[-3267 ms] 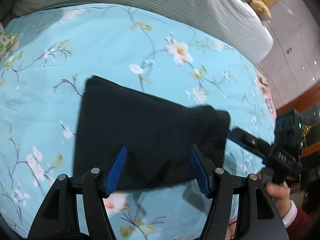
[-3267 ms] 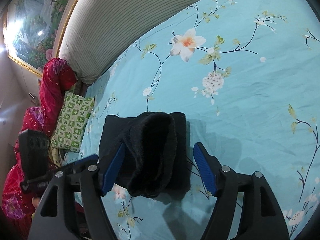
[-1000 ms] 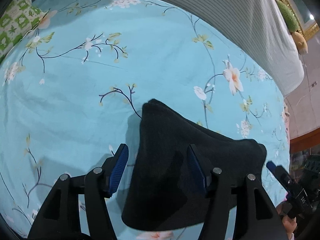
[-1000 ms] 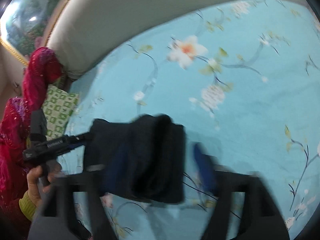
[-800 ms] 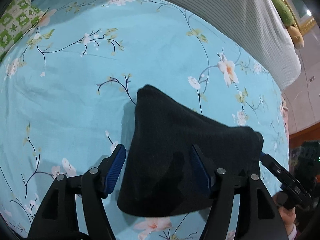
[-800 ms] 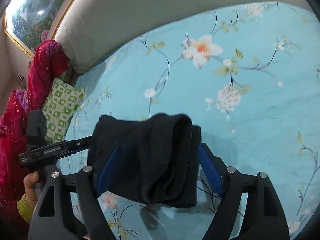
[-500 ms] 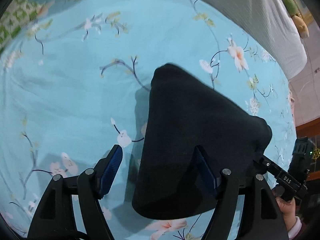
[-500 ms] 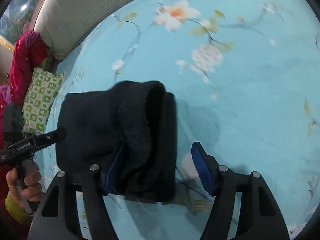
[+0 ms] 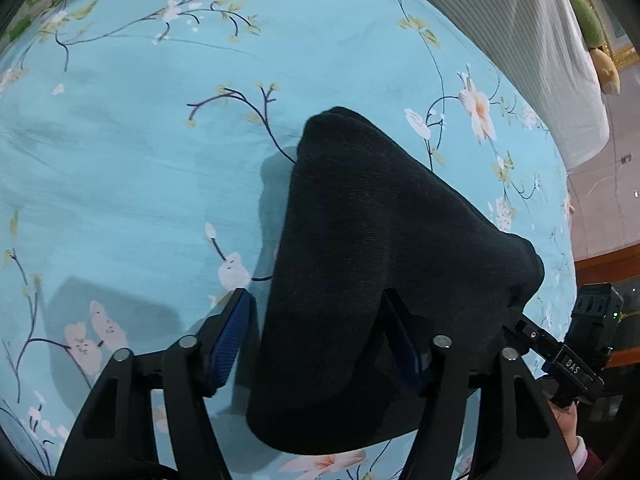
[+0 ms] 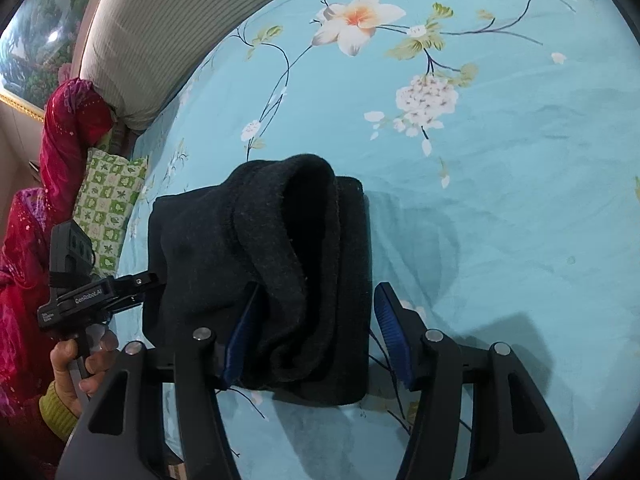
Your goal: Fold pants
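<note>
Your pants (image 9: 372, 264) lie in a thick black bundle on the blue sheet (image 9: 120, 160), and the top flap is lifted so it can go over. Your left claw (image 9: 320, 344) stands wide, with the flap draped over its finger at 3 o'clock. Your right claw (image 10: 312, 328) is wide too, with the rolled edge between its fingers. Neither one pinches the cloth.

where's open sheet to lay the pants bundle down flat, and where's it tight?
Open: the floral bedsheet right of the black pants, and the stretch between the pants and the striped headboard cushion. Left wrist view also shows bare sheet left of the pants. Tight: the pants' left side, with the left gripper, green checked pillow and red blanket.
</note>
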{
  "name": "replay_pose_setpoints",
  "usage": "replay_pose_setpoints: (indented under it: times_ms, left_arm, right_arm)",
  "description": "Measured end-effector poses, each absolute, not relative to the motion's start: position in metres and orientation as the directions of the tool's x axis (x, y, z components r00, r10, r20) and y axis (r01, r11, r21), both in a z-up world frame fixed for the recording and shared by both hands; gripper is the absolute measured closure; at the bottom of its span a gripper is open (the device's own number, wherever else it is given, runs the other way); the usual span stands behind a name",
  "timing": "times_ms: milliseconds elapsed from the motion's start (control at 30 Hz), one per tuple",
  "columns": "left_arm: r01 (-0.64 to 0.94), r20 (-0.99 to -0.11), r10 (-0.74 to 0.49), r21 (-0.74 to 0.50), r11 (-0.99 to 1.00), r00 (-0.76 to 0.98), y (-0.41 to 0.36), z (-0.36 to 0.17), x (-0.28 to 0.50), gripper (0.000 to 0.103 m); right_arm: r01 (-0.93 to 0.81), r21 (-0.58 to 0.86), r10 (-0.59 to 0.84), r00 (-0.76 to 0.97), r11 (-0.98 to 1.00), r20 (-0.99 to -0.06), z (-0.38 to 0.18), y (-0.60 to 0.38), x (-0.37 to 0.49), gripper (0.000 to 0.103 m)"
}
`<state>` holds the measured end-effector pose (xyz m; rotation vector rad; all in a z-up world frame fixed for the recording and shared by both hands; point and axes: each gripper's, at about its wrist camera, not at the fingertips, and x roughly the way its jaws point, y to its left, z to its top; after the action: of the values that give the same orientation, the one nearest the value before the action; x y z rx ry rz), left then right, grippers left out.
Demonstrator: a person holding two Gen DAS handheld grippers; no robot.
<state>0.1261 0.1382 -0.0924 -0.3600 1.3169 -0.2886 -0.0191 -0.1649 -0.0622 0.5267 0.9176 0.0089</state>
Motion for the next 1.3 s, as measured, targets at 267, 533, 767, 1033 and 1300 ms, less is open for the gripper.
replay_pose_setpoints:
  times_ms: [267,533,767,1033,1300]
  left_arm:
    - [0.033,-0.861,-0.453,-0.458,0.888,0.233,0.132,-0.089,0.127,0.063]
    - [0.04,-0.829,-0.495,-0.503,0.864,0.261,0.14,-0.069,0.124,0.074]
    - [0.038,-0.805,-0.504,-0.52,0.854,0.312,0.156,-0.044,0.123,0.075]
    - [0.008,-0.791,-0.474,-0.511,0.859,0.387,0.191,-0.02,0.13,0.075]
    - [-0.047,-0.786,-0.443,-0.509,0.859,0.431,0.224,-0.014,0.138,0.075]
  right_arm:
    - [0.202,0.48,0.268,0.621,0.854,-0.737,-0.064,-0.165,-0.019,0.049]
    - [0.145,0.482,0.287,0.644,0.864,-0.709,-0.043,-0.152,-0.022,0.064]
    - [0.115,0.483,0.295,0.663,0.868,-0.688,-0.024,-0.141,-0.011,0.065]
    - [0.042,0.472,0.328,0.666,0.88,-0.67,-0.007,-0.116,0.022,0.065]
    - [-0.007,0.454,0.35,0.647,0.891,-0.677,-0.002,-0.091,0.059,0.065]
